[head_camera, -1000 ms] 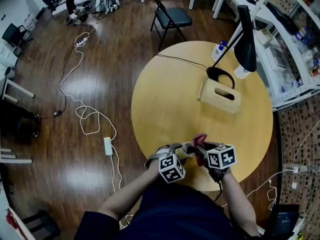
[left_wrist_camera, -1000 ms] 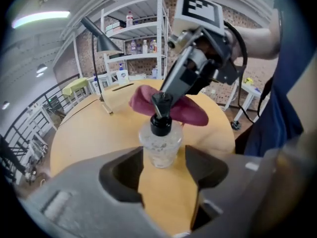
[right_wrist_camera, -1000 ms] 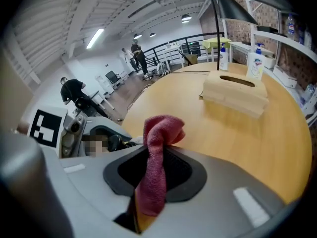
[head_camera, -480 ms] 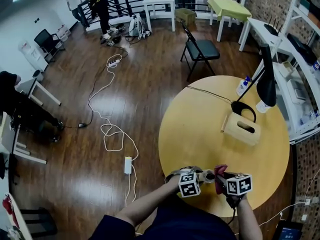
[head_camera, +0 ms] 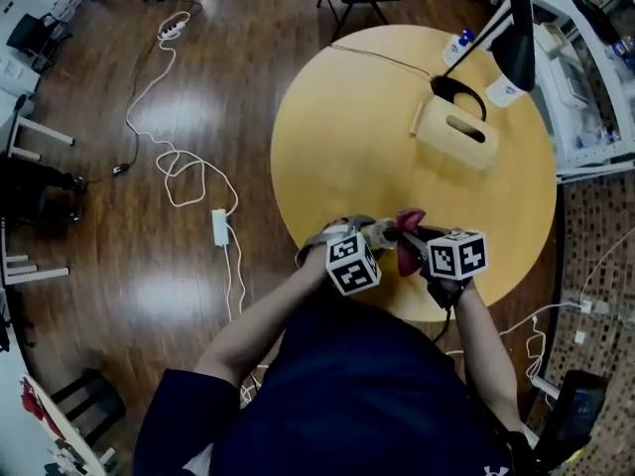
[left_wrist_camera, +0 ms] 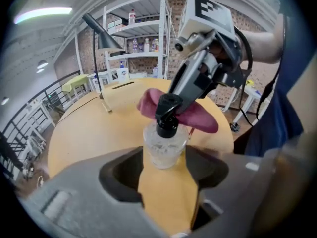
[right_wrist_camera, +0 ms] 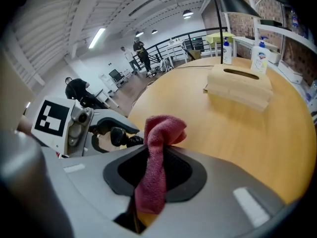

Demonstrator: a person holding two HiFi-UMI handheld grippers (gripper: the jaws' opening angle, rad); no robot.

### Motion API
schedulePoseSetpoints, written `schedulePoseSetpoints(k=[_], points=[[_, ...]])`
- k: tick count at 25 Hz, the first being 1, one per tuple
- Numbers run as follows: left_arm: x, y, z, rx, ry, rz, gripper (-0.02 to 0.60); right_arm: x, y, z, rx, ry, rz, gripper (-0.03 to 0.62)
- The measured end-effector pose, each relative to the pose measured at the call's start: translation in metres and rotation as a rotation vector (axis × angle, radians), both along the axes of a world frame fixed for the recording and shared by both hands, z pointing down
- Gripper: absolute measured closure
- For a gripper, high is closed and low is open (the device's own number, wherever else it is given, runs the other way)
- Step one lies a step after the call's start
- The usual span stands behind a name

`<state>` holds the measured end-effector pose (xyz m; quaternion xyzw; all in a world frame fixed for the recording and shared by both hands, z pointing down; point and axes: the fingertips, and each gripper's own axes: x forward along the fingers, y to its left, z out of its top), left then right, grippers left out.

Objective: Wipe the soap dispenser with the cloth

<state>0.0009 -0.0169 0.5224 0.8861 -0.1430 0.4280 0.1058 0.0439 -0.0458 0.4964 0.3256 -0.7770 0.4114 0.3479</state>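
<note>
The soap dispenser [left_wrist_camera: 161, 151], a clear bottle with a black pump, sits between the jaws of my left gripper [left_wrist_camera: 163, 168]. Those jaws have just been opening, and both still touch the bottle's sides. My right gripper [right_wrist_camera: 154, 180] is shut on a red cloth [right_wrist_camera: 157, 155], which sticks up out of its jaws. In the left gripper view the cloth [left_wrist_camera: 198, 119] lies against the pump, behind the right gripper's tips. In the head view both grippers meet at the table's near edge: left gripper [head_camera: 374, 234], dispenser [head_camera: 383, 233], cloth [head_camera: 408, 243], right gripper [head_camera: 409, 234].
On the round wooden table [head_camera: 337, 127] stand a wooden tissue box [head_camera: 456, 135], a black desk lamp [head_camera: 516, 30] and two bottles [head_camera: 458, 46] at the far side. Shelves line the right wall. A power strip [head_camera: 218, 228] and cables lie on the floor at the left.
The head view has swung about. Both grippers stay together at the table's near edge, with the cloth still at the dispenser's pump.
</note>
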Motion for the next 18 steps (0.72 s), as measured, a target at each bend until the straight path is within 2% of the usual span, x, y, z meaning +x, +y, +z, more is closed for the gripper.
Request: schedulePoseSetpoints(k=[3, 8, 12, 18], points=[[-0.013, -0.007, -0.005, 0.01, -0.01, 0.035, 0.313, -0.004, 0.006, -0.006, -0.013, 0.001, -0.008, 0.506], [-0.01, -0.003, -0.008, 0.037, -0.015, 0.071, 0.333, -0.008, -0.019, -0.015, 0.05, 0.019, 0.022, 0.505], [-0.008, -0.001, -0.009, 0.063, -0.027, 0.066, 0.33, -0.021, -0.027, -0.011, 0.07, 0.061, -0.044, 0.503], [-0.015, -0.005, -0.008, 0.057, -0.039, 0.047, 0.308, -0.009, -0.002, -0.008, 0.012, 0.004, -0.009, 0.507]])
